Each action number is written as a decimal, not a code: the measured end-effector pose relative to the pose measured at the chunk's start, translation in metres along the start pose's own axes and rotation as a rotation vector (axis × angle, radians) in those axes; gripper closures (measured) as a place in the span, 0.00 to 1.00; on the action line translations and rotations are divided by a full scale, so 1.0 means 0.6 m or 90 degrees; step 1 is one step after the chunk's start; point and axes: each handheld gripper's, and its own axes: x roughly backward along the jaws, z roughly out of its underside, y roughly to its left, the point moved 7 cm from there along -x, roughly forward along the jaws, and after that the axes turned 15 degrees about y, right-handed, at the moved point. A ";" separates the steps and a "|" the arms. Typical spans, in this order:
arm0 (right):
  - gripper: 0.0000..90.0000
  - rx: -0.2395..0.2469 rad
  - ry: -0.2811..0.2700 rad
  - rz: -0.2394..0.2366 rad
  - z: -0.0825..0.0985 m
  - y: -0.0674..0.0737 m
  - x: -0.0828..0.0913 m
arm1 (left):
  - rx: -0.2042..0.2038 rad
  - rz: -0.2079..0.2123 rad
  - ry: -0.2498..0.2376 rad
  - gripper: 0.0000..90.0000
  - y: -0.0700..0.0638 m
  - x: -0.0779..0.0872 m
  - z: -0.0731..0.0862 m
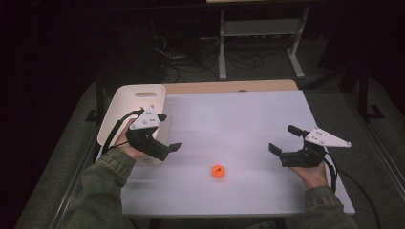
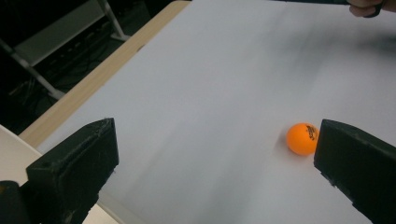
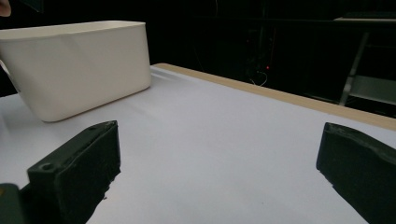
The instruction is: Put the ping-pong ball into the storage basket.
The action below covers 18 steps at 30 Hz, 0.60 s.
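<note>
An orange ball [image 1: 218, 171] with a dark print lies on the white table [image 1: 239, 119], near the front edge and between the two hands. My left gripper [image 1: 168, 132] hovers open in front of the white bin [image 1: 133, 107], up and left of the ball. In the left gripper view the ball [image 2: 302, 138] sits on the table just beside the right-hand jaw, and the left gripper [image 2: 217, 140] holds nothing. My right gripper [image 1: 284, 139] is open to the right of the ball and points left. In its own view the right gripper [image 3: 219, 140] is empty and faces the bin [image 3: 79, 65].
The bin stands at the table's left edge, partly over it. A wooden strip [image 1: 229, 87] runs along the table's far edge. Beyond it are a metal stand [image 1: 260, 43] and cables on a dark floor. The other hand [image 2: 369, 7] shows at the top right of the left gripper view.
</note>
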 end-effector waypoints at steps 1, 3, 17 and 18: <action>0.00 0.001 0.000 -0.001 0.000 0.001 0.000 | 0.001 0.007 0.004 0.00 0.000 -0.004 -0.001; 0.00 0.000 0.000 -0.001 0.000 0.000 0.000 | -0.004 0.013 0.009 0.00 -0.002 -0.006 -0.002; 0.00 0.000 0.001 -0.002 0.000 0.001 0.000 | -0.035 0.045 0.047 0.00 -0.017 -0.027 -0.014; 0.00 0.000 0.001 -0.002 0.000 0.001 0.000 | -0.038 0.045 0.051 0.00 -0.019 -0.029 -0.015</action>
